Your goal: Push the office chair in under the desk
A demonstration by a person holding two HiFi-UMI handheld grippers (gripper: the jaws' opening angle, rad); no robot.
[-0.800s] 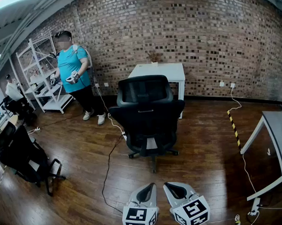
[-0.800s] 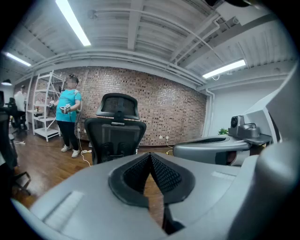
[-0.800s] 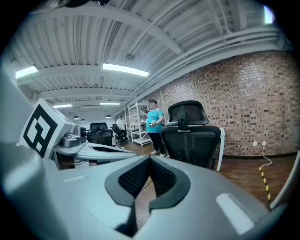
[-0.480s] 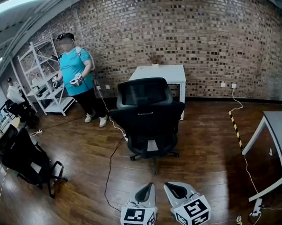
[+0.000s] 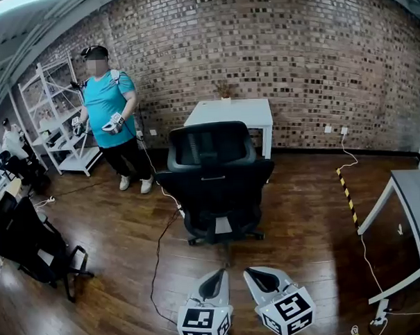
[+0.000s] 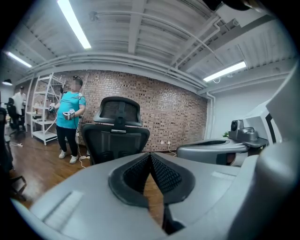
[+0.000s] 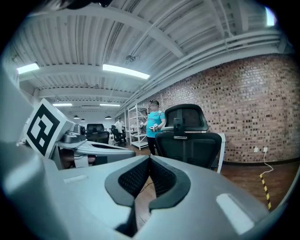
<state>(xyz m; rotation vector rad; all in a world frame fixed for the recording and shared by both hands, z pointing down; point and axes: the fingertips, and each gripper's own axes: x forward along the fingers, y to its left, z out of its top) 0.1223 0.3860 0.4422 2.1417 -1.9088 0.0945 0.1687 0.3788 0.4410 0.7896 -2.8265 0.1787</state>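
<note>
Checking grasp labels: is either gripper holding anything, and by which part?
Nothing is held. The left gripper and right gripper are both shut with nothing between their jaws, apart from the office chair ahead.

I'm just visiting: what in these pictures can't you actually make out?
- Head view: the space under the desk, hidden behind the office chair.
- Head view: the small thing on the desk by the wall, too small to name.
- Head view: the grey table at right, cut off by the edge.

Pale grey plastic left claw point(image 5: 220, 275) and right claw point(image 5: 251, 274), black mesh-textured pads point(image 6: 161, 173), cubes point(image 5: 205, 324) with black-and-white square markers
</note>
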